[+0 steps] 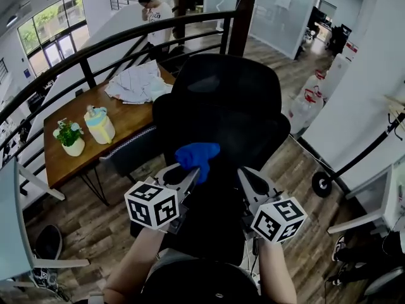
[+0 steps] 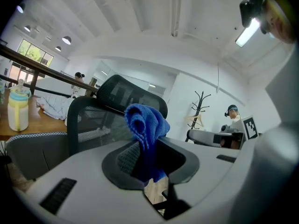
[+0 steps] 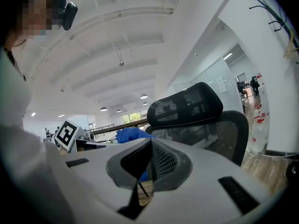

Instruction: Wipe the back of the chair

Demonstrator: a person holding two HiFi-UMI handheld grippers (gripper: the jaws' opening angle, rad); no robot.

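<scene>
Head view: I'm clamping cloth (image 1: 197,154) in left gripper (image 1: 189,177), right gripper (image 1: 250,183) closed empty; chair (image 1: 224,100) mesh risks snagging it loose.

Head view steeply down over the chair (image 1: 221,100); both gripper views low and close, upward at its back

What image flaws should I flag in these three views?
Head view: wide-angle bending bows the railing; the black chair is underexposed, nearly detail-free. Left gripper view: fisheye, dark corners, ceiling lamp glares, blue cloth sharp. Right gripper view: fisheye too, mosaic patch top left, chair mesh crisp.
</scene>
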